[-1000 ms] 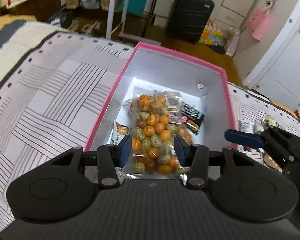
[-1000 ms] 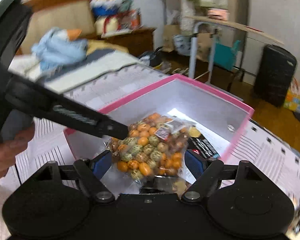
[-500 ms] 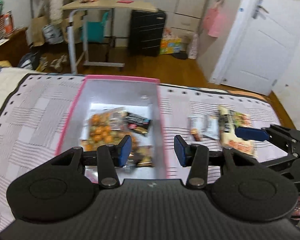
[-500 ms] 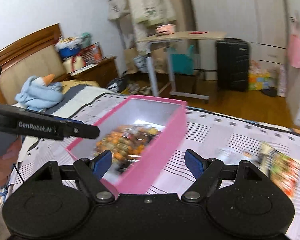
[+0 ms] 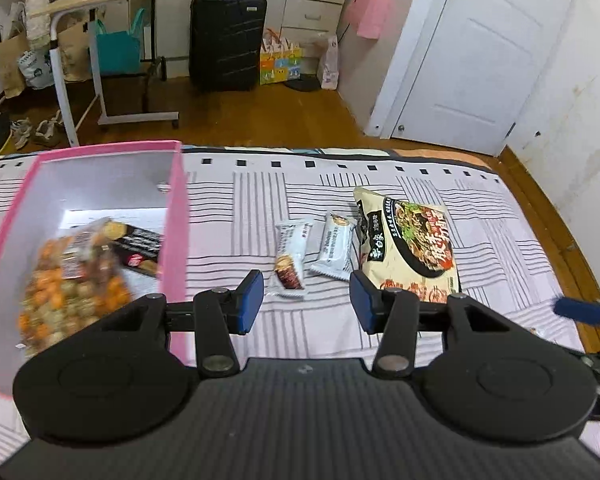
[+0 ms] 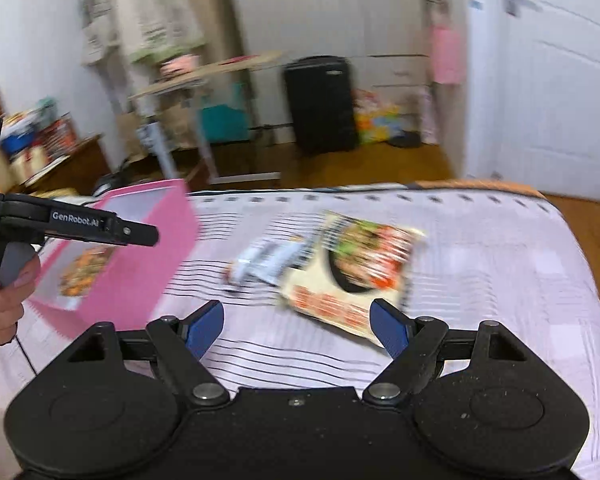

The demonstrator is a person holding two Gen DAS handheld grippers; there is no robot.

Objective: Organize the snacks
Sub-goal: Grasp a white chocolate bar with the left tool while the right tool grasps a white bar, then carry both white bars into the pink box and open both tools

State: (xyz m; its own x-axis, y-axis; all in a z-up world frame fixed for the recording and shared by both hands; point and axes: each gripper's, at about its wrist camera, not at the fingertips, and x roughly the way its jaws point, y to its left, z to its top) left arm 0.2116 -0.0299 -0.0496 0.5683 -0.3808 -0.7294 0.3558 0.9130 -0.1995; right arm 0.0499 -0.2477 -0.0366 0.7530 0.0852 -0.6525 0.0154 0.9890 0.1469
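A pink box (image 5: 177,216) (image 6: 156,256) sits on the striped bedspread at the left. Inside it lie a clear bag of orange and green balls (image 5: 68,288) and a dark snack packet (image 5: 138,246). Right of the box lie two small white snack bars (image 5: 290,258) (image 5: 334,246) and a large noodle packet (image 5: 410,242) (image 6: 354,268). My left gripper (image 5: 306,304) is open and empty, just short of the bars. My right gripper (image 6: 298,322) is open wide and empty, near the noodle packet's front edge. The right wrist view is blurred.
The striped bedspread (image 5: 500,248) ends at the bed's far and right edges, with wooden floor beyond. A black suitcase (image 5: 228,40), a rolling side table (image 5: 100,4) and a white door (image 5: 480,52) stand at the back. A hand (image 6: 4,296) holds the left gripper's handle.
Both grippers have swung right, away from above the pink box, and now face the loose snacks on the bedspread. The bag of balls stays in the box.
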